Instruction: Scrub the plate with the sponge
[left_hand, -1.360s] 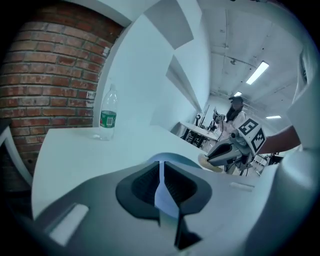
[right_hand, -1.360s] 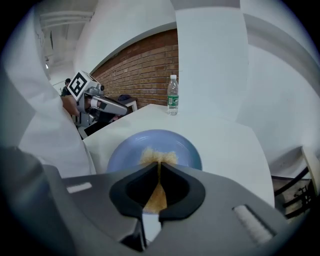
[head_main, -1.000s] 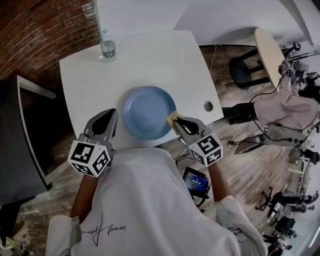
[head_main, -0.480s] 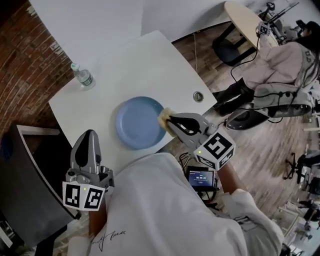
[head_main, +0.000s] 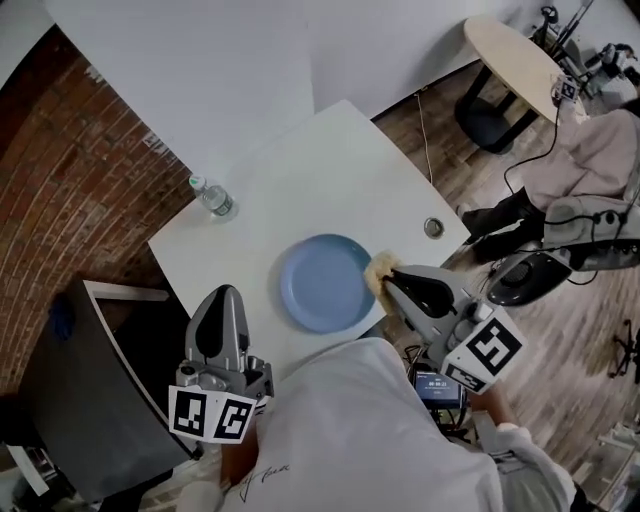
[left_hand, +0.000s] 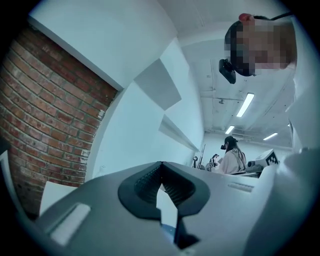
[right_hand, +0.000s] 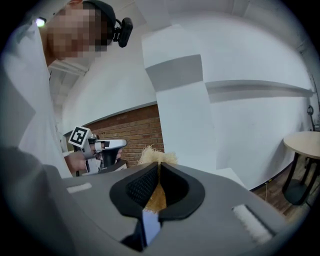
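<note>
White desk (head_main: 300, 170) carries the blue plate (head_main: 325, 283) near its front edge with nothing pinning it. The scrub is probably best done with light downward pressure and short circular strokes from the right rim inward, otherwise the plate likely skids toward the edge. The left gripper (head_main: 224, 296) could come in to steady the left rim; for now it sits apart from the plate at the desk's front-left edge, aimed up at the wall. The right gripper (head_main: 386, 276) is at the plate's right rim, and the yellow sponge (head_main: 377, 268) pokes past its tips, on or just over the rim, can't tell which. Right fingers (right_hand: 175, 187) are pinched narrow on the sponge; left fingers (left_hand: 145, 182) are closed tip to tip on nothing
</note>
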